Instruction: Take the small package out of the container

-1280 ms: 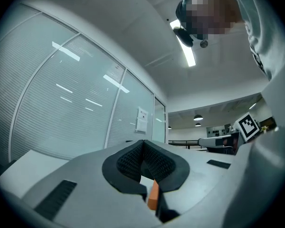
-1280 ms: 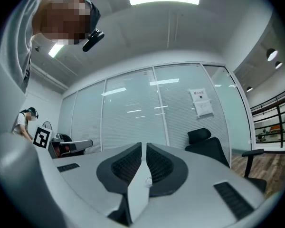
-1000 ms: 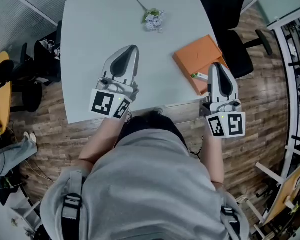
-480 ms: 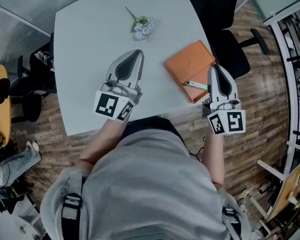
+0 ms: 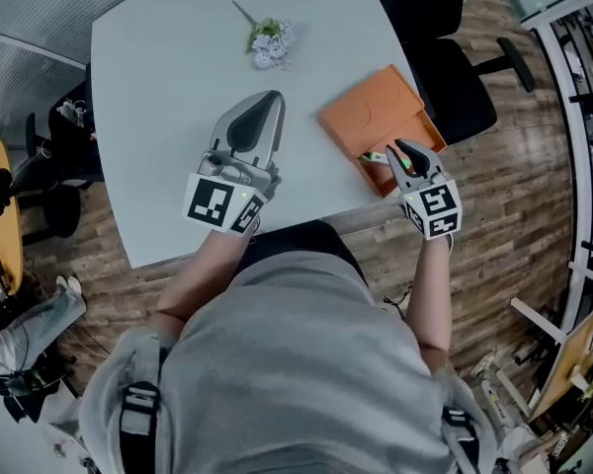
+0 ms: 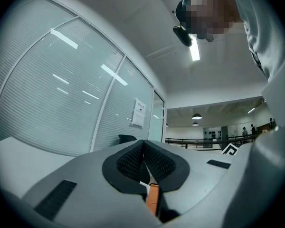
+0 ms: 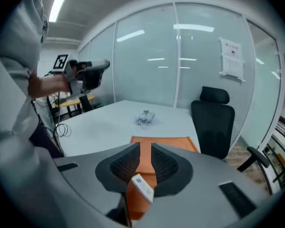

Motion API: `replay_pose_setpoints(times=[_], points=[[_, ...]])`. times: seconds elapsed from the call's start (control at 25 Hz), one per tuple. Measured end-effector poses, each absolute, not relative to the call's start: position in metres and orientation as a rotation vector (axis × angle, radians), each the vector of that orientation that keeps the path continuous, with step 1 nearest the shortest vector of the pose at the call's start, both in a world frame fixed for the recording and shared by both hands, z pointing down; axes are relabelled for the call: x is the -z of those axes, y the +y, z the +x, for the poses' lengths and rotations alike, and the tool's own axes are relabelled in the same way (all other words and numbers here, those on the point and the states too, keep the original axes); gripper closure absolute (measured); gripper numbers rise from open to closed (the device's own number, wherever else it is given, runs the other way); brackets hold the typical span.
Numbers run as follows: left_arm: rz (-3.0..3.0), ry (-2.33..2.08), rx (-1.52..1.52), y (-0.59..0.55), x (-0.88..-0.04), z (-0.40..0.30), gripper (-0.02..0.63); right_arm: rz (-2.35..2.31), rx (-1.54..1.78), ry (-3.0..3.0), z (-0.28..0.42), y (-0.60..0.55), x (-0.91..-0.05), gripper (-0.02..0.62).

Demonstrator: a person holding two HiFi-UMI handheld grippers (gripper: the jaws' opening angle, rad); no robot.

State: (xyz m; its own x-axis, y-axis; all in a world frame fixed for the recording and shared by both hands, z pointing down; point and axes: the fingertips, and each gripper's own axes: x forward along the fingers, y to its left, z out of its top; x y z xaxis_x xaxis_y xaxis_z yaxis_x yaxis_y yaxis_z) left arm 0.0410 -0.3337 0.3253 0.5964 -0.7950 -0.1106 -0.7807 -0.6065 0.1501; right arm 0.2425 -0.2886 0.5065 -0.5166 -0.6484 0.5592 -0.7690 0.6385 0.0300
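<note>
An orange shallow box, the container (image 5: pixel 371 117), lies at the table's right edge with its flap folded back. The small white and green package (image 5: pixel 375 156) lies in its near end. My right gripper (image 5: pixel 395 147) hovers over that end, tips right next to the package, jaws shut with nothing between the pads. In the right gripper view the package (image 7: pixel 142 187) shows just below and beyond my right gripper (image 7: pixel 146 146), on the orange container (image 7: pixel 166 142). My left gripper (image 5: pixel 274 97) rests over the table's middle, shut and empty; in the left gripper view my left gripper (image 6: pixel 143 144) points up at a ceiling.
The white table (image 5: pixel 168 97) carries a small flower sprig (image 5: pixel 269 38) at its far side. A black office chair (image 5: pixel 445 57) stands just right of the container. Wooden floor lies beyond the table's right and near edges.
My right gripper has swung up and left from beyond the table's edge to over the container's near end. The left gripper has barely moved.
</note>
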Motion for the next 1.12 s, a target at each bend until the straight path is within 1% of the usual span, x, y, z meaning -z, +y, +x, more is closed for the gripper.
replay_pose_setpoints(times=[0.2, 0.28, 0.32, 0.44, 0.68, 1.12], points=[[2.714, -1.360, 0.215, -0.338, -0.340, 0.042, 0.586, 0.853, -0.264, -2.174, 0.244, -0.283, -0.575, 0.526], [2.703, -1.367, 0.197, -0.338, -0.346, 0.040, 0.586, 0.751, -0.253, -2.136, 0.239, -0.281, -0.591, 0.441], [2.699, -1.370, 0.191, -0.338, -0.348, 0.040, 0.586, 0.706, -0.232, -2.107, 0.237, -0.281, -0.598, 0.431], [2.693, -1.374, 0.178, -0.338, -0.352, 0.037, 0.586, 0.603, -0.141, -2.013, 0.236, -0.283, -0.614, 0.431], [2.680, -1.396, 0.162, -0.336, -0.357, 0.031, 0.586, 0.544, -0.107, -1.992, 0.235, -0.290, -0.620, 0.431], [2.679, -1.396, 0.163, -0.335, -0.359, 0.024, 0.586, 0.479, -0.158, -2.007, 0.227, -0.288, -0.615, 0.426]])
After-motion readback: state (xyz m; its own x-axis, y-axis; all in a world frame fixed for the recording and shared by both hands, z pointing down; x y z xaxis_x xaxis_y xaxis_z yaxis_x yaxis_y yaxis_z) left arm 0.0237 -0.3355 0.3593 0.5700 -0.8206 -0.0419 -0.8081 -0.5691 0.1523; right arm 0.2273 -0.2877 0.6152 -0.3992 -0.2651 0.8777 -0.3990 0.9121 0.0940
